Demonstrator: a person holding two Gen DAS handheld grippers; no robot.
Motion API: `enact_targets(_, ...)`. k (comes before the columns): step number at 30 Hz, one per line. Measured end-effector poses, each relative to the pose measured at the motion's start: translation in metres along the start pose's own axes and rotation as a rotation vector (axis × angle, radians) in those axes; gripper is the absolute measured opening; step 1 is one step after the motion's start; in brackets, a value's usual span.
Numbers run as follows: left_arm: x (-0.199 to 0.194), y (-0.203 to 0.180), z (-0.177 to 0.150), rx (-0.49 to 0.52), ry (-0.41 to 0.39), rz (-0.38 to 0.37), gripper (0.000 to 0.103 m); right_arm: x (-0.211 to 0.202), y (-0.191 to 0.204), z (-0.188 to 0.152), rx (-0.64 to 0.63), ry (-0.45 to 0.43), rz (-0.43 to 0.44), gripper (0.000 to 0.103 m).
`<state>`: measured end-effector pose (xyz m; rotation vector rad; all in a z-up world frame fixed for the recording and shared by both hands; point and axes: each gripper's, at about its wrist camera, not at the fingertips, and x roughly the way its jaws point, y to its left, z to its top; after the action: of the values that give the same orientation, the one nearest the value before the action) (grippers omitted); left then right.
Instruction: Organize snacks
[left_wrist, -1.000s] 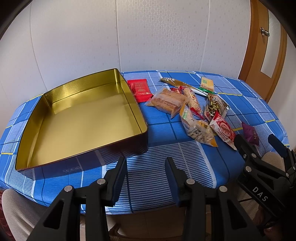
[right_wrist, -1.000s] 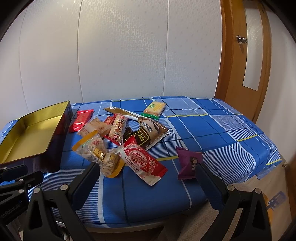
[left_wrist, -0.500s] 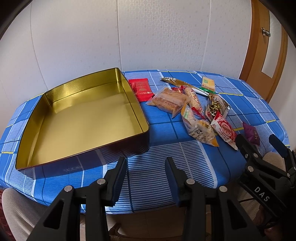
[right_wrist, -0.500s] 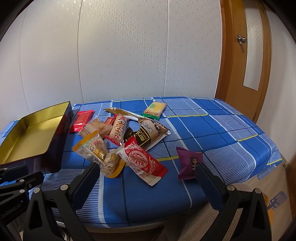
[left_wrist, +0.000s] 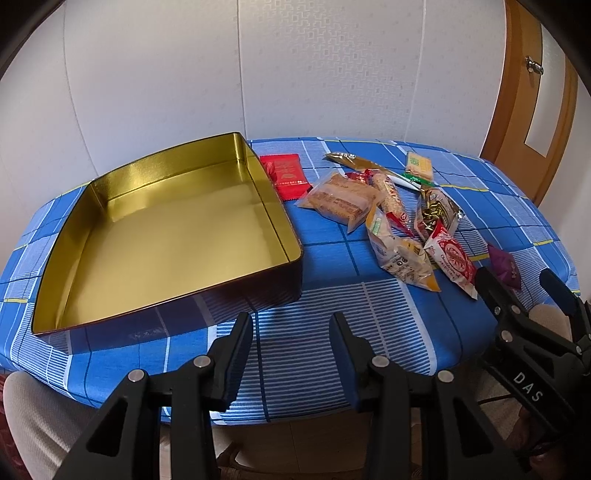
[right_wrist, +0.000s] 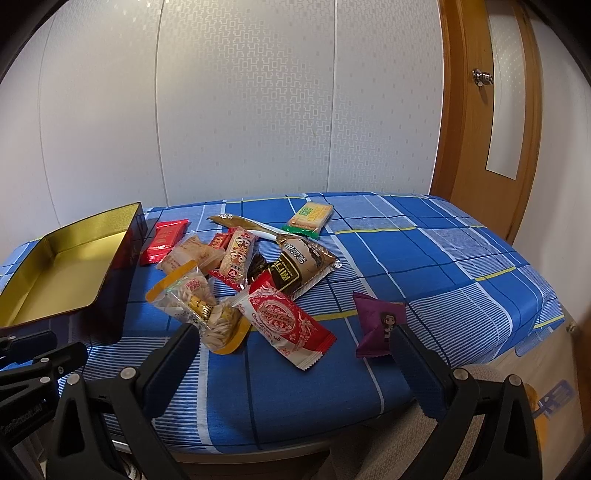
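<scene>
An empty gold tin (left_wrist: 173, 236) sits at the left of the blue checked table; its dark outer wall shows in the right wrist view as the tin (right_wrist: 122, 266). To its right lies a heap of snack packets: a red packet (left_wrist: 284, 173), a clear cracker bag (left_wrist: 341, 199), a red-and-white roll packet (right_wrist: 288, 321), a bag of pale chips (right_wrist: 199, 306), a brown packet (right_wrist: 299, 264), a green-edged biscuit pack (right_wrist: 310, 218) and a purple packet (right_wrist: 380, 323). My left gripper (left_wrist: 291, 332) hovers open over the near table edge, holding nothing. My right gripper (right_wrist: 295, 343) stands wide open before the heap, empty.
The table (left_wrist: 325, 317) stands against a white panelled wall. A wooden door (right_wrist: 487, 122) is at the right. Light trousered knees (left_wrist: 33, 417) of the person show below the near table edge. Bare cloth (right_wrist: 424, 251) lies right of the snacks.
</scene>
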<state>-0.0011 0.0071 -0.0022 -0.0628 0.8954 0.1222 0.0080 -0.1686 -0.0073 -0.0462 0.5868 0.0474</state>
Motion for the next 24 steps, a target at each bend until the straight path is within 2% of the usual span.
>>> enact_targets(24, 0.0035, 0.0014, -0.0002, -0.010, 0.034, -0.016, 0.043, -0.0009, -0.0096, 0.0020, 0.053, -0.002, 0.013, 0.103)
